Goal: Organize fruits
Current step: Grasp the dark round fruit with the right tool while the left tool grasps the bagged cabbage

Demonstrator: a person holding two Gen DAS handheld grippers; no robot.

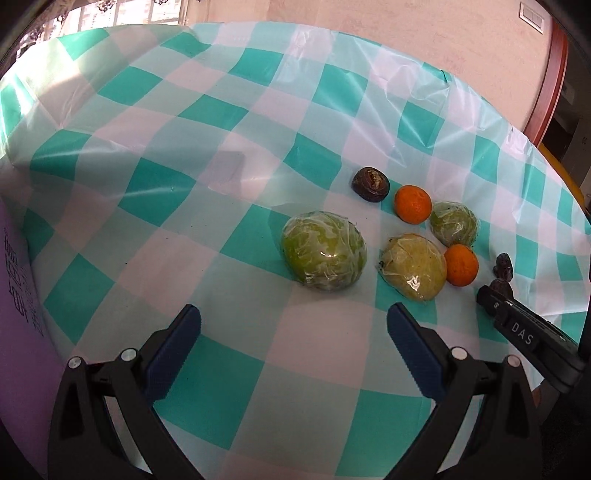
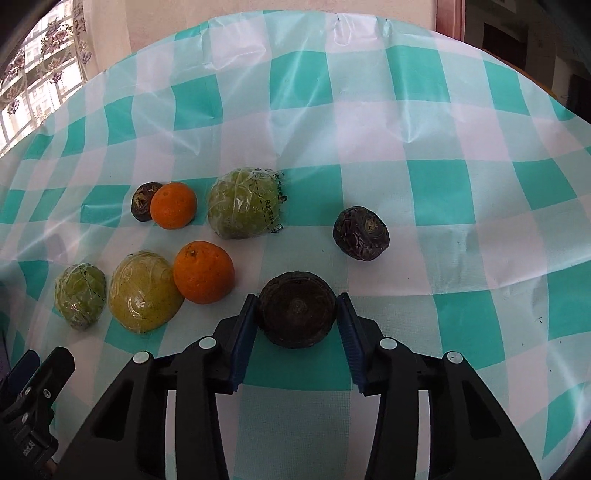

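Note:
My right gripper (image 2: 297,314) is shut on a dark wrinkled fruit (image 2: 297,314), low over the table. A second dark fruit (image 2: 361,232) lies ahead to the right, a third (image 2: 142,202) at far left behind an orange (image 2: 173,205). A second orange (image 2: 204,271) lies beside a wrapped yellow-green fruit (image 2: 144,291). Two wrapped green fruits (image 2: 245,203) (image 2: 79,295) lie nearby. My left gripper (image 1: 293,332) is open and empty, short of the largest wrapped green fruit (image 1: 324,255). The right gripper (image 1: 517,325) shows in the left wrist view at right.
A teal and white checked tablecloth (image 1: 221,110) covers the round table. A purple box (image 1: 18,314) stands at the left edge. The table's far edge meets a wall (image 2: 295,7); a doorway (image 1: 569,122) lies at the right.

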